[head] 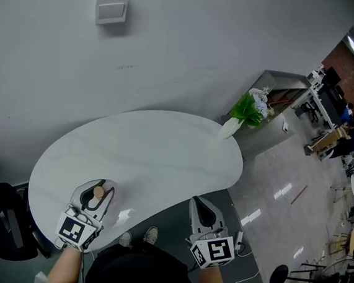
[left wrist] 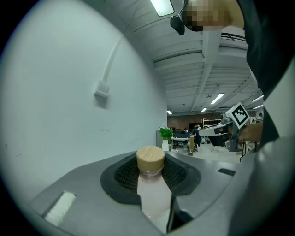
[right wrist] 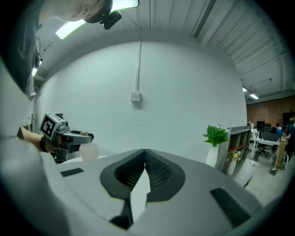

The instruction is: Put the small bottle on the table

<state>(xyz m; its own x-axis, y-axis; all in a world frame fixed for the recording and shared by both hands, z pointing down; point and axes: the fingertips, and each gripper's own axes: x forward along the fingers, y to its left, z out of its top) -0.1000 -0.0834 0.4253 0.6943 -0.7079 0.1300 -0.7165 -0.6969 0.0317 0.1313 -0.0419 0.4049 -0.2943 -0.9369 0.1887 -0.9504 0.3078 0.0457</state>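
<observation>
A small bottle [head: 98,192] with a round wooden cap and a pale pinkish body [left wrist: 154,196] stands upright between the jaws of my left gripper [head: 97,187], which is shut on its neck. It is held over the near left part of the white oval table [head: 151,148]. In the left gripper view the cap sits between the black ribbed pads [left wrist: 122,175]. My right gripper [head: 198,202] hovers at the table's near right edge, jaws shut with nothing between them [right wrist: 145,154]. The right gripper view shows the left gripper [right wrist: 60,131] and the bottle [right wrist: 87,150] at the left.
A green plant in a white vase [head: 245,113] stands at the table's far right end, beside a grey cabinet [head: 281,95]. A switch box [head: 110,10] hangs on the white wall behind. A black chair [head: 1,220] stands left of the table. Office desks fill the far right.
</observation>
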